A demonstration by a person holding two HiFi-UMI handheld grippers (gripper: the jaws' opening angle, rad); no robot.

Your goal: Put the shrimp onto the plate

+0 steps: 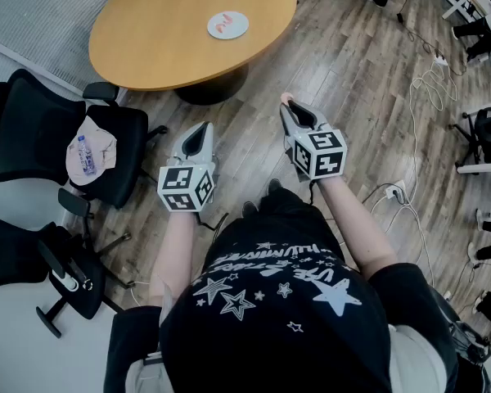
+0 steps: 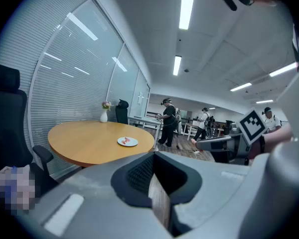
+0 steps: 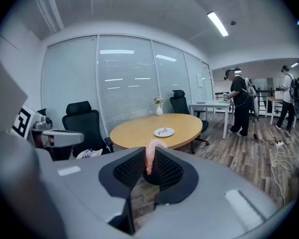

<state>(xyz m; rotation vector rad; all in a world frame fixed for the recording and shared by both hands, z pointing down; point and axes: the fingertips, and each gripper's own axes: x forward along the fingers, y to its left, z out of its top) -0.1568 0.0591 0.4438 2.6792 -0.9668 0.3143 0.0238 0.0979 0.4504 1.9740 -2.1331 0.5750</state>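
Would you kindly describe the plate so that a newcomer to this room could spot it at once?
Look for the round wooden table beside the blind-covered glass wall. On its top lies the plate, well apart from the upright vase: small, white and round, with pink pieces on it.

1. Bare floor [image 1: 254,117] runs from the left gripper [image 1: 202,129] and the right gripper [image 1: 288,102] up to the worktop [image 1: 164,31].
2. The worktop is open all round the plate [image 1: 227,24], and its near edge is free to reach over.
3. A vase [image 3: 159,107] stands at the far edge, well apart from the plate.
4. The dark base [image 1: 211,88] sits under the near edge.
5. A chair [image 1: 33,129] and a second chair [image 1: 65,268] crowd the left side.
6. Cables [image 1: 434,80] trail over the floor on the right, well apart from the right gripper.
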